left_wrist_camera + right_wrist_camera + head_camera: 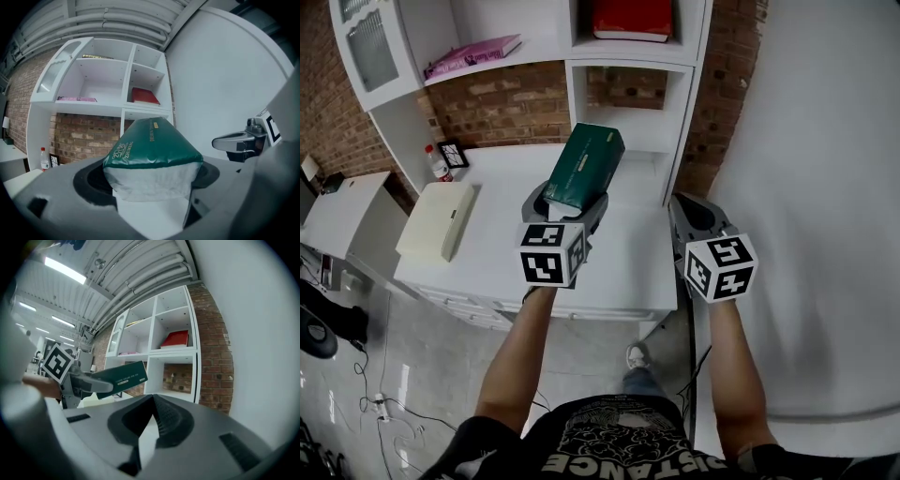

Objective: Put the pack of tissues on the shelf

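Left gripper (568, 204) jaws clamped on pack of tissues (584, 164); its long axis points forward toward the shelf (628, 64). Right gripper (697, 216) jaws together, empty, alongside.

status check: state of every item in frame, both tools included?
left tool: shut on the tissue pack
tissue pack: held in the air, tilted, not yet on the shelf
right tool: shut, empty
red book: lying flat in a shelf compartment
pink book: lying flat on a shelf board
bottle: upright on the desk, capped
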{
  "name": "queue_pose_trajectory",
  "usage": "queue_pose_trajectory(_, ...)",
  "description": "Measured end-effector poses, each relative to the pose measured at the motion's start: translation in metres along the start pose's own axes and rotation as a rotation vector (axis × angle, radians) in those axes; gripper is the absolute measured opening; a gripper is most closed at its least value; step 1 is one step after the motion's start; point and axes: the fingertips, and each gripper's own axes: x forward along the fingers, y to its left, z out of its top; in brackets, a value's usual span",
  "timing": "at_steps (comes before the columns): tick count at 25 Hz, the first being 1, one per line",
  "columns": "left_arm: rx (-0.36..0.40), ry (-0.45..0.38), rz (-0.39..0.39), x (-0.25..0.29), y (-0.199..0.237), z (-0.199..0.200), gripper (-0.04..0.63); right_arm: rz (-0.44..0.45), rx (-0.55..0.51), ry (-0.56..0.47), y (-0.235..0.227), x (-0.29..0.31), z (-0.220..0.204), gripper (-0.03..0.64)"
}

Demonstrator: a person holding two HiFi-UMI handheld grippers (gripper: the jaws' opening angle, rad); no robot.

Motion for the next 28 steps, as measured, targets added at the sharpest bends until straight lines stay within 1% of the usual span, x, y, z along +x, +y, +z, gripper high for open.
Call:
queue_pose_trajectory(12,0.035,0.039,0.071,0.111,0.012,0.007,0.445,0.137,-0.001,-0.025,-0.060,0.100,0.001,0.005)
queue_pose_trajectory(20,0.051,0.060,0.103,0.163,0.025,0.008,0.445,0.198,0.002,-0.046,-0.088,0.148,0.002,0.005)
queue_pose_trajectory(28,0.095,0.093,0.095,0.209,0.030,0.007,0.446,0.241,-0.002,-0.047,-0.102,0.175,-0.004,0.005)
